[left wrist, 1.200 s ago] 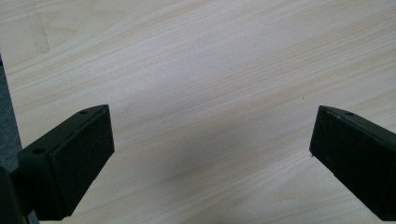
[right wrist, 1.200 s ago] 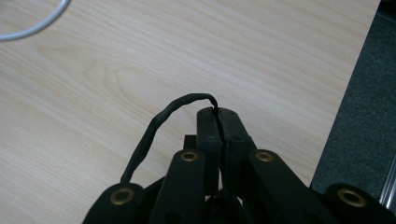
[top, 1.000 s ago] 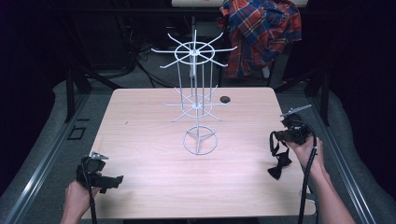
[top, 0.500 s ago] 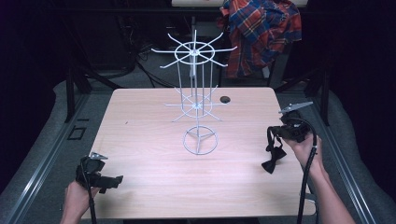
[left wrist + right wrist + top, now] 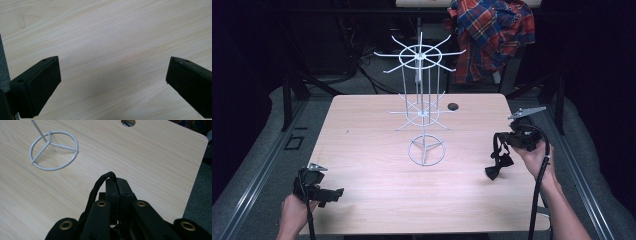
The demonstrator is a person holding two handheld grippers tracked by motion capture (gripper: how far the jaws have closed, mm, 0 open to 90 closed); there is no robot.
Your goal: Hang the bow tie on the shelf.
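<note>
**Bow tie lifted off the bench, rack waiting**

A pale wooden bench (image 5: 362, 150) sits in a dark room. A white wire rack (image 5: 422, 100) stands a little beyond its centre, with a ring base, a thin post and two tiers of hook arms fanning out like spokes.

At about 3 o'clock from the rack, the right gripper (image 5: 512, 139) holds a black bow tie (image 5: 498, 162) by its strap. Over the last second the tie has risen: a second ago it hung lower, its bow close to the bench; now the gripper sits higher and slightly nearer the rack, and the bow dangles below it, apparently clear of the wood. That suggests the carry toward the rack has begun, though the tie is not yet near any hook.

In the right gripper view the jaws are pressed together on the strap (image 5: 100, 187), which loops out from between them to the left. The rack's ring base (image 5: 53, 150) lies at 10 o'clock from the jaws, well apart.

The left gripper (image 5: 324, 192) has not moved. It rests at the bench's near left corner, around 7 o'clock from the rack, jaws spread wide, holding nothing; its own view shows bare wood between them.

A plaid shirt (image 5: 492, 35) hangs behind the bench at 1 o'clock.
</note>
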